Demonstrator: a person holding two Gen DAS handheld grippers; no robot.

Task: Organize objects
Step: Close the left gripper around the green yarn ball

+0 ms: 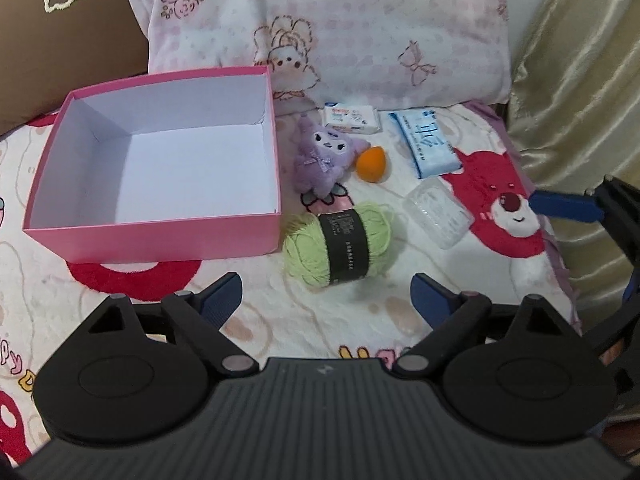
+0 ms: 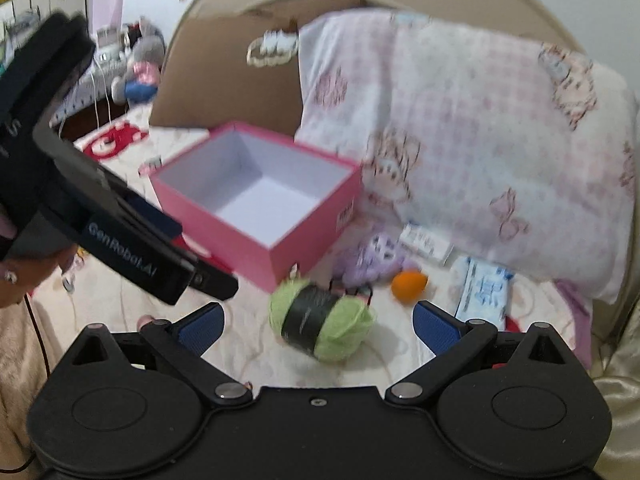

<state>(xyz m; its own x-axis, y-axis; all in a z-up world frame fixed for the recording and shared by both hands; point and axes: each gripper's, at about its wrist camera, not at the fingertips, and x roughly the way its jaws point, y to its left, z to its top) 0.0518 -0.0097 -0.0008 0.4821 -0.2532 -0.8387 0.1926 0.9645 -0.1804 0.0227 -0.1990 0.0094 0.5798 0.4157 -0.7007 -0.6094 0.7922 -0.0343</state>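
Observation:
An empty pink box (image 1: 160, 232) with a white inside sits on the blanket at left; it also shows in the right wrist view (image 2: 312, 248). Right of it lie a green yarn ball (image 1: 340, 244) (image 2: 324, 320), a purple plush toy (image 1: 326, 160) (image 2: 372, 260), an orange sponge egg (image 1: 373, 164) (image 2: 409, 285), a white tissue pack (image 1: 352, 118) (image 2: 426, 242), a blue wipes pack (image 1: 430, 142) (image 2: 484, 290) and a clear plastic case (image 1: 438, 212). My left gripper (image 1: 326, 300) is open, just short of the yarn. My right gripper (image 2: 318, 326) is open, near the yarn.
A pink-patterned pillow (image 1: 340, 28) leans behind the objects. A brown cushion (image 1: 60, 40) stands at back left. Gold fabric (image 1: 580, 80) rises on the right. The right gripper's finger (image 1: 568, 204) shows at the left view's right edge; the left gripper's body (image 2: 100, 216) fills the right view's left.

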